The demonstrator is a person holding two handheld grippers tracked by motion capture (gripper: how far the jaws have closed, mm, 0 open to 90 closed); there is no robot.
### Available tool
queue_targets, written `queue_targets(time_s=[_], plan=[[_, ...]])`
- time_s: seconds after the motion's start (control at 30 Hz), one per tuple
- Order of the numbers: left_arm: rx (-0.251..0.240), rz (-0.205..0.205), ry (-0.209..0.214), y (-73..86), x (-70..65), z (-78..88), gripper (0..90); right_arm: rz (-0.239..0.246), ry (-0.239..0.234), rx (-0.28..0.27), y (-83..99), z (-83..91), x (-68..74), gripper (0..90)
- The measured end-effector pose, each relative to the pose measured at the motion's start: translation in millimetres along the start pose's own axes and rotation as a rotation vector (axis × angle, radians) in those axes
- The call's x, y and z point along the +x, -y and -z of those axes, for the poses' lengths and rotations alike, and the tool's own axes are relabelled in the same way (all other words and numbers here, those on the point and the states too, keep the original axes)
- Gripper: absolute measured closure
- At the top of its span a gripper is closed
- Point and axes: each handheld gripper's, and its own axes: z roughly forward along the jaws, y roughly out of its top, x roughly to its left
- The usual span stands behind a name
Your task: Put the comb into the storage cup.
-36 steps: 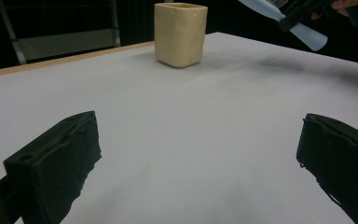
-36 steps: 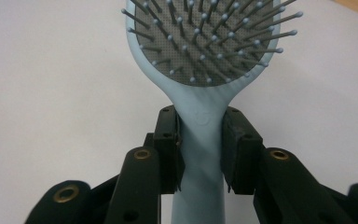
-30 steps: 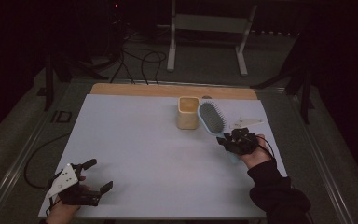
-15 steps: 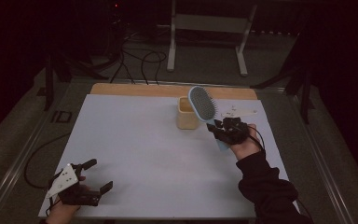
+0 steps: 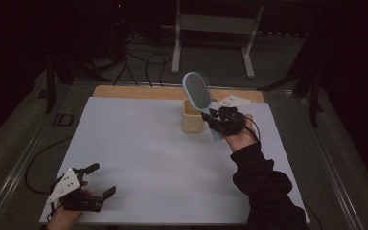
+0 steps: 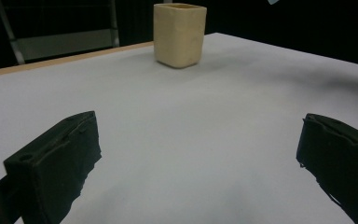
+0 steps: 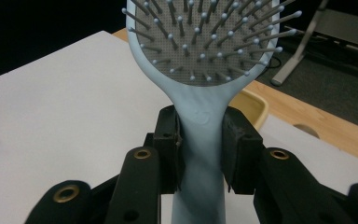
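Note:
A light blue hairbrush (image 5: 197, 93) is held up off the table, its head tilted above the yellow cup (image 5: 192, 120). My right gripper (image 5: 216, 120) is shut on the brush's neck. In the right gripper view the hairbrush (image 7: 200, 51) faces me with its bristles, the handle clamped between my right gripper (image 7: 200, 149) jaws, and the cup's rim (image 7: 254, 105) peeks out behind it. My left gripper (image 5: 96, 180) rests at the table's near left corner, open and holding nothing. In the left gripper view the left gripper (image 6: 198, 163) jaws stand wide apart, with the cup (image 6: 179, 33) far ahead.
The white table sheet (image 5: 139, 158) covers most of the table, with a wooden strip (image 5: 139, 92) along its far edge. Cables (image 5: 143, 60) and a metal stand (image 5: 211, 24) lie on the floor beyond. A dark sleeve (image 5: 263, 187) reaches in at the right.
The right gripper has lifted the hairbrush and carried it left, from beside the cup to above it, turning the brush more upright. The left gripper has stayed put.

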Motion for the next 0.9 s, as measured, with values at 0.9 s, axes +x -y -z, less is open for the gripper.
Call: queue_targets(time_s=[0.9], plan=[[-0.008, 0.012, 0.005, 0.4, 1.4, 0.9, 0.0, -0.033, 0.000, -0.151, -38.6, -32.8, 3.7, 70.4]])
